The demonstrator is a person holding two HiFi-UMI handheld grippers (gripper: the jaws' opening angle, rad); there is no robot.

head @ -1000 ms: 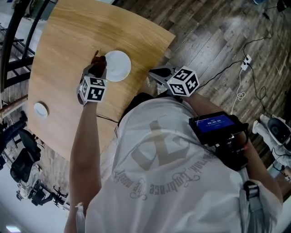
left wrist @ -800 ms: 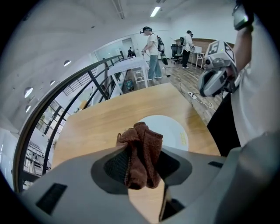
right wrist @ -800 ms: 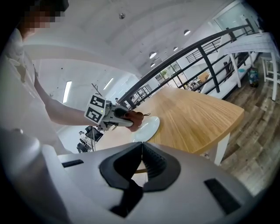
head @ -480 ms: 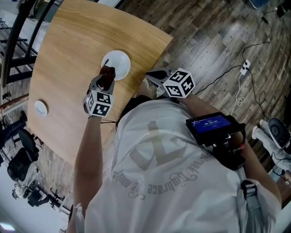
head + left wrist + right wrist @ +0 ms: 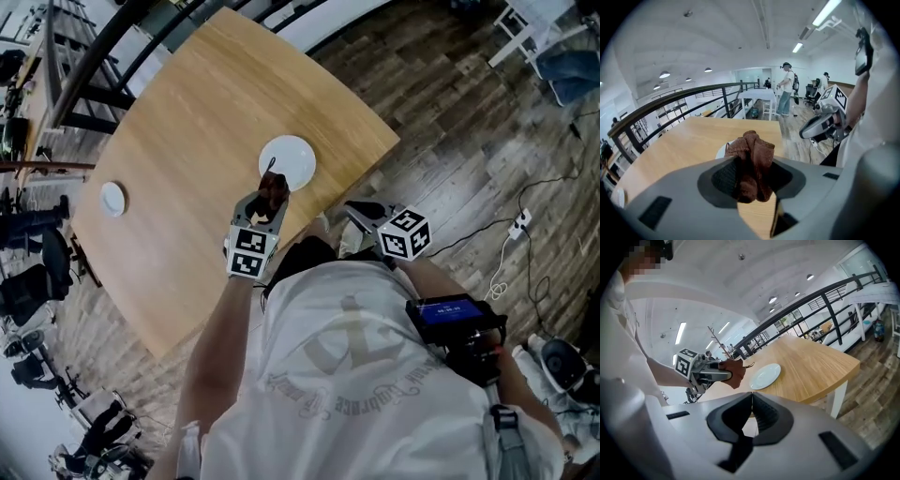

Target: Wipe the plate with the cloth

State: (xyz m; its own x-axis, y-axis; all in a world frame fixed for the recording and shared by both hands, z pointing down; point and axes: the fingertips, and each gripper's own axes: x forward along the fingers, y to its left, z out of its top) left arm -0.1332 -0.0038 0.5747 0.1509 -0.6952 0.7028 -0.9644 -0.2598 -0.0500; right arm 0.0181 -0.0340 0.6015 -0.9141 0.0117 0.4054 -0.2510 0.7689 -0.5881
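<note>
Left gripper [image 5: 269,199] clamps cloth [image 5: 752,157] beside plate [image 5: 294,156] rim.

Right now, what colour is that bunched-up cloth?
The cloth is reddish brown, clearest in the left gripper view.

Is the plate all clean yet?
Done: the left claw is shut on the brown cloth. In hand: the cloth hangs by the white plate's near edge, seemingly not touching it. Left: wiping; the plate shows no dirt, so I cannot tell how much. The right claw is shut, empty.
</note>
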